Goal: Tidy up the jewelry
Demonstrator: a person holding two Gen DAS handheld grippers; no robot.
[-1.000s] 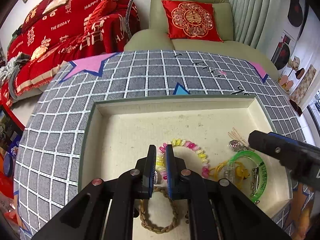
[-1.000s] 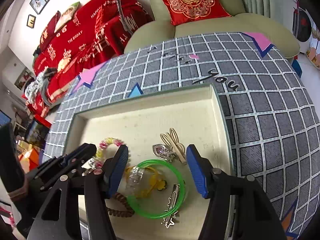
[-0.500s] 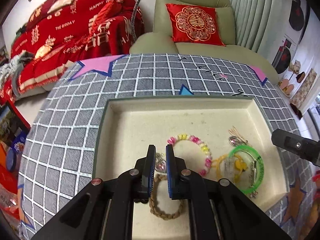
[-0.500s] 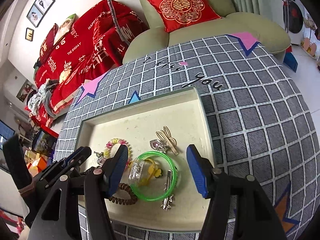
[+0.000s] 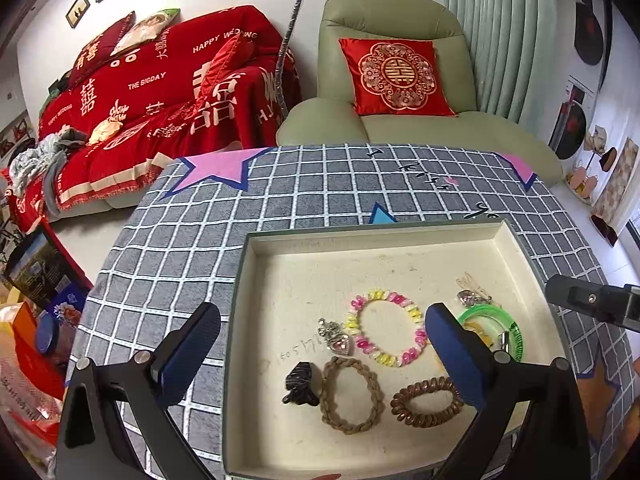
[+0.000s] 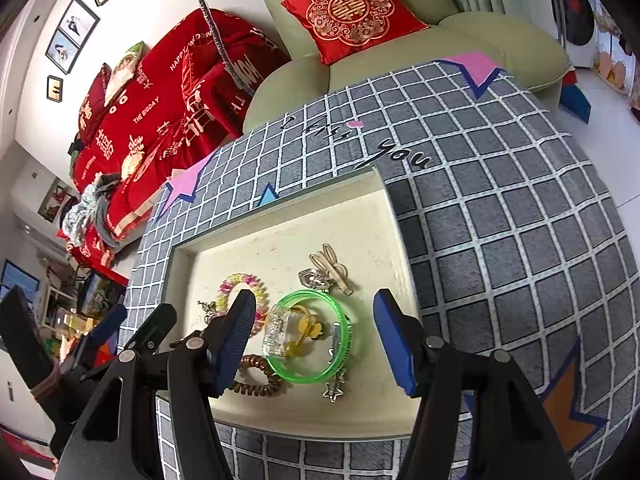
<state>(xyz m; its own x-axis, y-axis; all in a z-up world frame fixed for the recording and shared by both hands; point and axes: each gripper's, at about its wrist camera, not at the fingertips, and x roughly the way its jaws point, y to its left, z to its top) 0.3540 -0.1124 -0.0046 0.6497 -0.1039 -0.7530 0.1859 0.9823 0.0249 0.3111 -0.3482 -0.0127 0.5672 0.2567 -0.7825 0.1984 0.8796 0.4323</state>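
Left gripper (image 5: 320,344) jaws opening, now wide and empty above tray (image 5: 400,236), heart charm (image 5: 340,342) released at 9 o'clock of bead bracelet (image 5: 386,332); right gripper (image 6: 316,340) half-open, empty, over green bangle (image 6: 316,340); next pick pending.

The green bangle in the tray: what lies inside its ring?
Inside the green bangle lie a clear hair claw and a yellow charm. A silver clip crosses its rim. Anything underneath them is covered.
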